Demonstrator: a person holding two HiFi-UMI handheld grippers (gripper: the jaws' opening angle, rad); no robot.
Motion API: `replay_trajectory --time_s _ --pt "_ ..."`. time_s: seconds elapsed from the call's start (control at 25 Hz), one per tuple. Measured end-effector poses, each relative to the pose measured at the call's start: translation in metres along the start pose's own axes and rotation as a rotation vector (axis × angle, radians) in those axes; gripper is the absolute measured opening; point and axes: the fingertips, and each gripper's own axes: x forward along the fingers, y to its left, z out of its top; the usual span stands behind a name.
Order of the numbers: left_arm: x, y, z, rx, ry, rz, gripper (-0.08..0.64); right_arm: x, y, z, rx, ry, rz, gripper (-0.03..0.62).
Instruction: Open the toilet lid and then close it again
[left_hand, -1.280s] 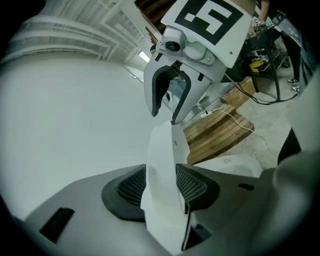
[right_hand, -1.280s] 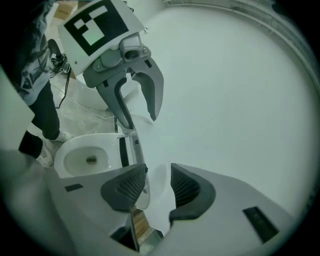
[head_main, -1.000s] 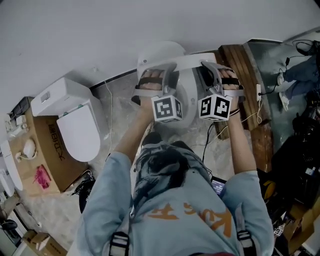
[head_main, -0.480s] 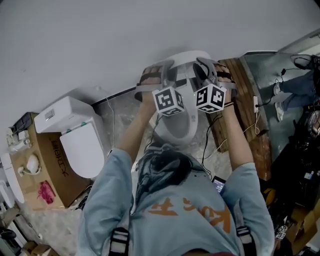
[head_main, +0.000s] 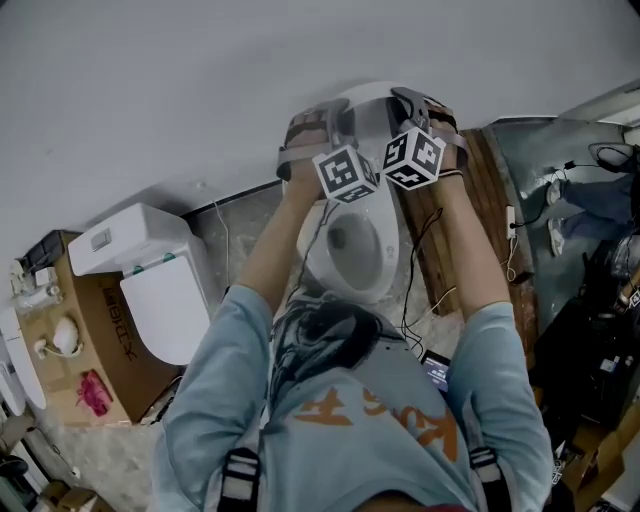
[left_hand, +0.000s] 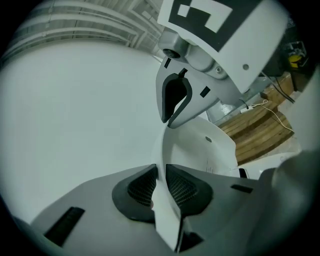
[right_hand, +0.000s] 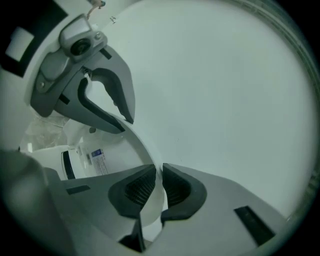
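The white toilet lid (head_main: 372, 104) stands raised toward the wall, above the uncovered bowl (head_main: 352, 247). Both grippers hold its top rim side by side. My left gripper (head_main: 338, 112) has the rim (left_hand: 200, 145) between its dark ribbed pads (left_hand: 141, 186), and its jaws are closing on it. My right gripper (head_main: 404, 104) pinches the same rim (right_hand: 134, 145) between its pads (right_hand: 176, 187), jaws also closing. Each gripper view shows the other gripper's grey fingers against the lid: the right one (left_hand: 175, 100) and the left one (right_hand: 102, 95).
A second white toilet (head_main: 160, 290) sits on a cardboard box (head_main: 100, 345) at the left. Wooden planks (head_main: 455, 235) with a white cable lie right of the bowl. The pale wall (head_main: 200, 70) is just behind the lid. Dark clutter fills the right edge.
Both grippers have travelled away from me toward the wall with the lid, which swung from low over the bowl to nearly upright. The bowl's opening now shows.
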Motion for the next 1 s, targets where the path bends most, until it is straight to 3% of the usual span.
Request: replay_trajectory --time_s 0.64,1.0 --pt "0.076 0.038 -0.034 -0.102 0.043 -0.012 0.064 0.092 -0.019 0.014 0.111 0.045 0.114 0.048" --pt "0.072 0.041 -0.032 -0.104 0.046 -0.012 0.063 0.087 -0.022 0.017 0.128 0.033 0.17 0.051"
